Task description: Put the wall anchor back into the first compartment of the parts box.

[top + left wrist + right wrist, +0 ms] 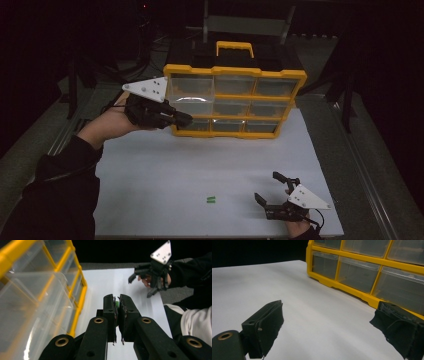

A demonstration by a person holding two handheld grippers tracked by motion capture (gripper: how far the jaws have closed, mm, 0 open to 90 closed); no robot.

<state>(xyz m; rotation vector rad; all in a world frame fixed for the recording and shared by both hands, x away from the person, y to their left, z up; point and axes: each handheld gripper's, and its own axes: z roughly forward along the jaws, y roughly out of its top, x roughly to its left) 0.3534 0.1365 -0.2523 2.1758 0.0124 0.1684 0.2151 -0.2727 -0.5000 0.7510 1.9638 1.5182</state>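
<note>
A yellow organizer (235,72) with clear drawers stands upright at the back of the white mat. A clear drawer (192,92) in its left column sticks out of the frame; it looms at the left in the left gripper view (32,310). My left gripper (186,119) hangs in the air just in front of that column, below the pulled drawer. Its jaws (117,298) are shut on a small green piece (116,304) that peeks out between the pads. My right gripper (272,192) rests low at the front right of the mat, open and holding nothing (328,317).
Another small green piece (211,200) lies on the white mat (200,165) near the front, left of the right gripper. The organizer's yellow handle (235,47) rises behind it. Dark floor and stands surround the table.
</note>
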